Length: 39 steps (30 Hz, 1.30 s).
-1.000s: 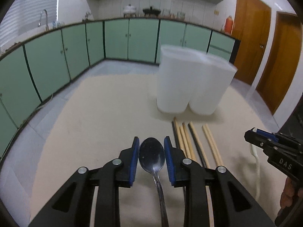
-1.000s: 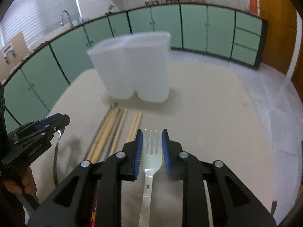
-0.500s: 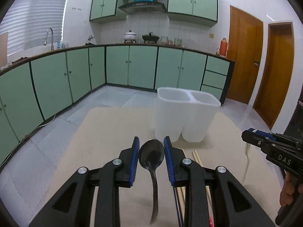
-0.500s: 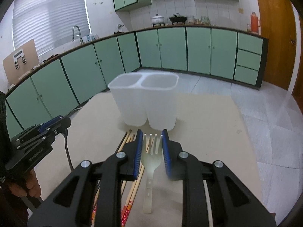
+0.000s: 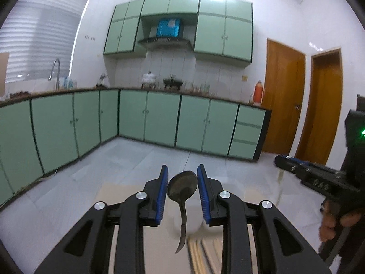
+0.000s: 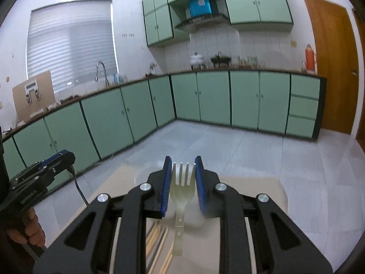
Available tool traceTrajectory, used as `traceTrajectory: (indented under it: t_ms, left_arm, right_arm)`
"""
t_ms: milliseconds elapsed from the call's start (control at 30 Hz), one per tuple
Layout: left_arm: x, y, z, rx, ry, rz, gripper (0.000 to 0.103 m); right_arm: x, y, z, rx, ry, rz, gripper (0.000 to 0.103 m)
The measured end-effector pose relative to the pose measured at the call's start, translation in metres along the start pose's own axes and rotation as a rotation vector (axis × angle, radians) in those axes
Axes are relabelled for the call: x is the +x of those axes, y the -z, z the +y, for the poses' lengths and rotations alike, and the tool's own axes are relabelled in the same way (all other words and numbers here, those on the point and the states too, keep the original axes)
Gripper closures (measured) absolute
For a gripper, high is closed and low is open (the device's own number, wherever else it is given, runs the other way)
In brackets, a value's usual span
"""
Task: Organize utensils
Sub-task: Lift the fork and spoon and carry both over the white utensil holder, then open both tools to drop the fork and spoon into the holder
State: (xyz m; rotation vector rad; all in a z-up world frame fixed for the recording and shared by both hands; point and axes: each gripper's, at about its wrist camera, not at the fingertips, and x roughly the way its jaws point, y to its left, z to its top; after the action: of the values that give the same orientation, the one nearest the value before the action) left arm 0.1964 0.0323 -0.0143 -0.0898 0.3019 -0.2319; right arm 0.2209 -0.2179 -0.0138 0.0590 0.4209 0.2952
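Observation:
My left gripper [image 5: 182, 182] is shut on a dark metal spoon [image 5: 182, 188], bowl between the blue pads, handle hanging down over the table. My right gripper [image 6: 182, 177] is shut on a pale fork [image 6: 181, 185], tines up, handle hanging down. Both are raised high and level. The white two-compartment holder is mostly hidden under the fingers; a bit of it [image 6: 194, 221] shows below the fork. Wooden chopsticks [image 5: 200, 255] lie on the beige table, also in the right wrist view [image 6: 157, 239]. Each gripper shows in the other's view: the right one [image 5: 314, 178], the left one [image 6: 38, 173].
The beige table [image 6: 255, 185] lies below both grippers, its far edge just ahead. Beyond are a tiled floor, green cabinets [image 5: 159, 118] around the room and wooden doors [image 5: 282, 96] at the right.
Both grippers have lifted and tilted upward with spoon and fork held. The white holder has dropped from mid-view to beneath the fingers; the kitchen walls now fill the views.

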Motion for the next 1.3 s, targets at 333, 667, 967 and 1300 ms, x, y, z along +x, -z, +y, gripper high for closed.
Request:
traceTrajectory:
  t_ms: [333,667,967,1300]
  left_arm:
    - [0.082,-0.049,-0.008,-0.014,0.064,-0.05,0.077]
    - [0.148,-0.005,0.004,-0.039,0.072,0.09,0.077]
    - [0.14,0.015,0.012,-0.023,0.044,0.132,0.065]
    - [0.066,0.039,0.012,0.02,-0.027,0.209,0.041]
  right_arm:
    - [0.057,-0.053,-0.028,0.01,-0.017,-0.104,0.083]
    - [0.117,-0.021,-0.044,0.037,-0.019,-0.006,0.083]
    - [0.108,0.004,-0.035,0.054,-0.004,0.032,0.059]
    - [0.025,0.05,-0.019,0.025,0.132,0.056,0.021]
